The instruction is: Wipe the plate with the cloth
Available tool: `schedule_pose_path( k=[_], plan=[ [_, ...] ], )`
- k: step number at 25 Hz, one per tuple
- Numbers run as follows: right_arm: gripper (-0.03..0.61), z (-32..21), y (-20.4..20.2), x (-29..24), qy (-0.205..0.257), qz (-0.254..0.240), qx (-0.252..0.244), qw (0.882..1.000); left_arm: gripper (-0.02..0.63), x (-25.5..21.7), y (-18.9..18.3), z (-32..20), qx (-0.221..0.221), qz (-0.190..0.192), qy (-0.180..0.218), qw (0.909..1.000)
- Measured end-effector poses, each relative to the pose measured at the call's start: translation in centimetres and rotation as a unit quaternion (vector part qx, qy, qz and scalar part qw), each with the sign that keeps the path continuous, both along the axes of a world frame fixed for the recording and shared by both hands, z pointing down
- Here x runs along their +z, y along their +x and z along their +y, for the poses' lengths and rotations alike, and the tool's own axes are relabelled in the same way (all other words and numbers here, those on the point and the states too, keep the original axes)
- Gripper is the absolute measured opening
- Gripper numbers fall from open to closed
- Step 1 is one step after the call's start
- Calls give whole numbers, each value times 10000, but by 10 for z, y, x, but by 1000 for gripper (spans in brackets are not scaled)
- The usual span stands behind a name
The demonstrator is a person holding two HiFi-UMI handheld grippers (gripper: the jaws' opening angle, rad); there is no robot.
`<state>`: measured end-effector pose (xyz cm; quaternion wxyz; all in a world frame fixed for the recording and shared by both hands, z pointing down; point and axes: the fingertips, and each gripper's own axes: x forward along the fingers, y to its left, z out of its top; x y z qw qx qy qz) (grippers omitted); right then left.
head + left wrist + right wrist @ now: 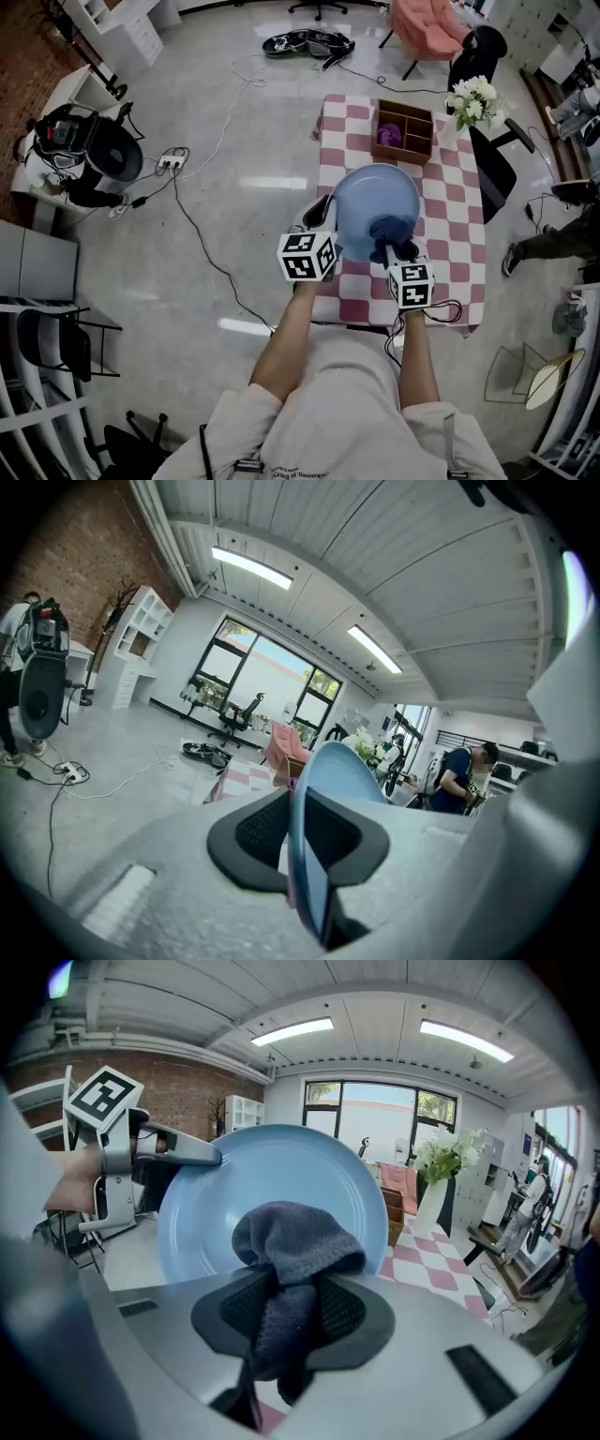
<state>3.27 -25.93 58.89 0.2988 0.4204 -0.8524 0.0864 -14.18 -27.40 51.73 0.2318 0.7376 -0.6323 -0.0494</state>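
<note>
A light blue plate [375,208] is held up on edge above the checked table, its face turned toward my right gripper. My left gripper [323,225] is shut on the plate's left rim; in the left gripper view the plate [314,855] stands edge-on between the pads. My right gripper [394,251] is shut on a dark blue knitted cloth [389,232]. In the right gripper view the cloth [295,1241] bulges out of the jaws and lies against the lower middle of the plate [272,1180], with the left gripper [173,1152] on the rim at upper left.
The pink-and-white checked table [450,211] lies below the plate. A brown wooden box [405,131] with a purple thing inside stands at its far end, beside a vase of white flowers [476,101]. Cables run over the floor [202,178] on the left.
</note>
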Motion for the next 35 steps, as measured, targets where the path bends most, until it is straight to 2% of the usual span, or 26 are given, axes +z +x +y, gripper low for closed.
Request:
schedule_pose_path(
  k=[8, 17, 26, 35],
  plan=[
    [120, 14, -46, -1, -24, 137, -684, 9976, 34, 3, -24, -1, -372, 222, -51, 9990],
    [120, 20, -84, 0, -55, 126, -1071, 9942, 34, 9, -25, -3, -345, 251, -168, 9989],
    [120, 17, -101, -5, -7, -13, -1068, 9943, 35, 16, -4, 2, 65, 229, -295, 9993],
    [120, 9, -92, -20, 204, -288, -703, 9969, 34, 21, 26, 11, 594, 92, -402, 9974]
  ],
)
